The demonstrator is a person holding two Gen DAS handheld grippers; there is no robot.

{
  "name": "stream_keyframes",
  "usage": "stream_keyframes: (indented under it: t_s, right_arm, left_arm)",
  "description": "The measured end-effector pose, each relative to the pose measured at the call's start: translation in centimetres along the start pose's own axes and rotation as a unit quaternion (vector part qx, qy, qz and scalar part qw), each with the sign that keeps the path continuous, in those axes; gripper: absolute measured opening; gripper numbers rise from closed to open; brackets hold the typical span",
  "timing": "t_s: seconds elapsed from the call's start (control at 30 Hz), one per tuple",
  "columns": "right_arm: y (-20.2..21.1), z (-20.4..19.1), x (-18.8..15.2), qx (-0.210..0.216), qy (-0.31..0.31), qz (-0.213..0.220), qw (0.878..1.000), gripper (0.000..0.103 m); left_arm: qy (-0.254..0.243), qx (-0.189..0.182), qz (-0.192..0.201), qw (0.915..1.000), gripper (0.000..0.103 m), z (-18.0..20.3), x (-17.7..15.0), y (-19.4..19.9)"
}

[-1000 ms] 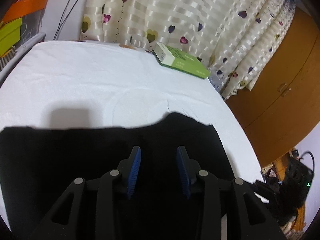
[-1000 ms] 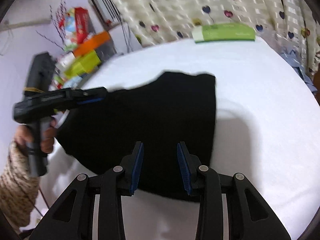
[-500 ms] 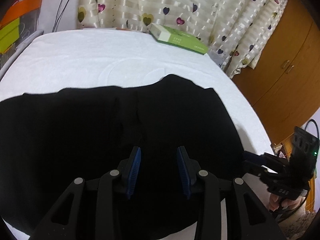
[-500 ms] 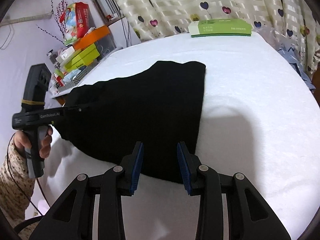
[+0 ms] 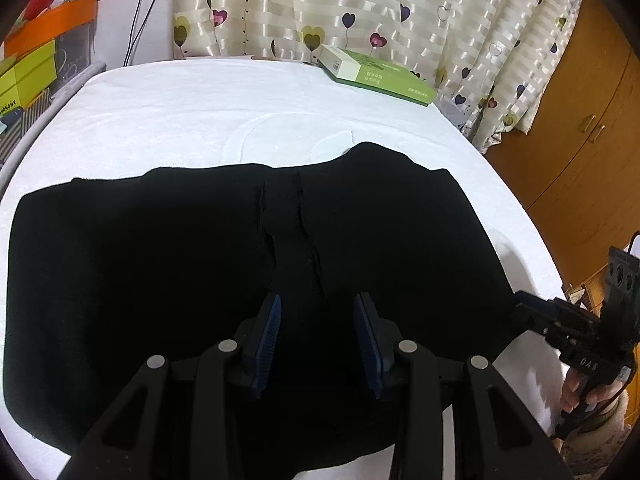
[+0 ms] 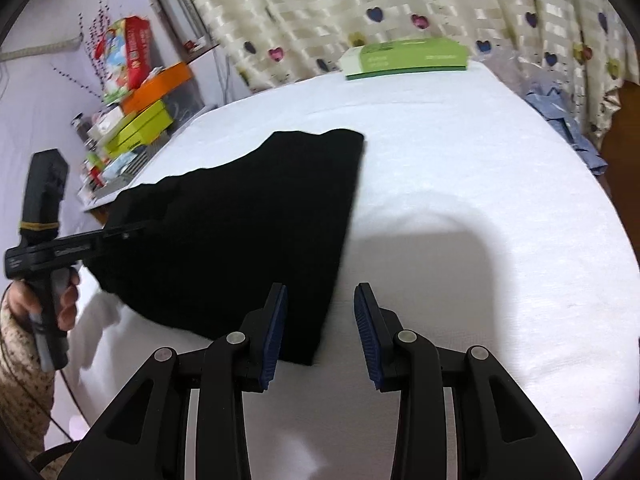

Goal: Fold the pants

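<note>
Black pants [image 5: 168, 280] lie flat on a white-covered table [image 5: 192, 120], folded into a wide dark slab with a wrinkled seam down the middle. My left gripper [image 5: 316, 320] is open and empty, hovering over the pants' near middle. My right gripper [image 6: 320, 312] is open and empty above the near right corner of the pants [image 6: 248, 224], its left finger over the cloth and its right finger over bare white cover. The right gripper also shows at the right edge of the left wrist view [image 5: 532, 312]. The left gripper shows in the right wrist view [image 6: 120, 234] over the pants' left side.
A green and white box [image 5: 376, 74] lies at the table's far edge by heart-patterned curtains [image 5: 360, 8]. Stacked coloured boxes [image 6: 140, 120] stand on a shelf left of the table. A wooden cabinet [image 5: 580, 120] is at the right. Blue cloth [image 6: 564, 120] lies off the table's far right.
Both grippers have pulled back from the pants toward the near edge, staying open. The right gripper has shifted rightward to the pants' near right corner. The pants lie still.
</note>
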State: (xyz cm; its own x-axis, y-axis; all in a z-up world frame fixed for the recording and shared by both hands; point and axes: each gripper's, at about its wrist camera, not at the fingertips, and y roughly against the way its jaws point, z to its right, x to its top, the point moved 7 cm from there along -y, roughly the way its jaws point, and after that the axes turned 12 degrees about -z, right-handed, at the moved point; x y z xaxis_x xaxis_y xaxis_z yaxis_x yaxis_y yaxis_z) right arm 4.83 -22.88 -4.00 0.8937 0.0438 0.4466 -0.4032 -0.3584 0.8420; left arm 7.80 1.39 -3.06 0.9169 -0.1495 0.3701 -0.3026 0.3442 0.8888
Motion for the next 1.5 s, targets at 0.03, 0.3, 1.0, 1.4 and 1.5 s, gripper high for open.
stream_keyframes:
  t_s: [0.03, 0.3, 1.0, 1.4, 1.5]
  right_arm:
    - [-0.2, 0.1, -0.1, 0.002, -0.003, -0.005, 1.0, 0.036]
    - [-0.7, -0.2, -0.1, 0.004, -0.022, -0.006, 1.0, 0.036]
    - [0.6, -3.8, 0.8, 0.081, 0.002, 0.045, 0.996, 0.012]
    - [0.6, -7.7, 1.0, 0.11, 0.064, 0.051, 0.991, 0.011]
    - [0.6, -8.1, 0.7, 0.115, 0.071, 0.05, 0.99, 0.011]
  left_arm:
    - [-0.001, 0.004, 0.002, 1.0, 0.045, 0.2, 0.1, 0.2]
    - [-0.041, 0.005, 0.028, 0.9987, 0.055, 3.4, 3.1, 1.6]
    - [-0.137, -0.063, -0.068, 0.9862, 0.065, 14.3, 8.3, -3.1]
    - [-0.185, 0.037, -0.113, 0.9757, 0.065, 15.7, 9.0, -5.4]
    - [-0.18, 0.049, -0.123, 0.9747, 0.065, 15.1, 8.9, -6.1]
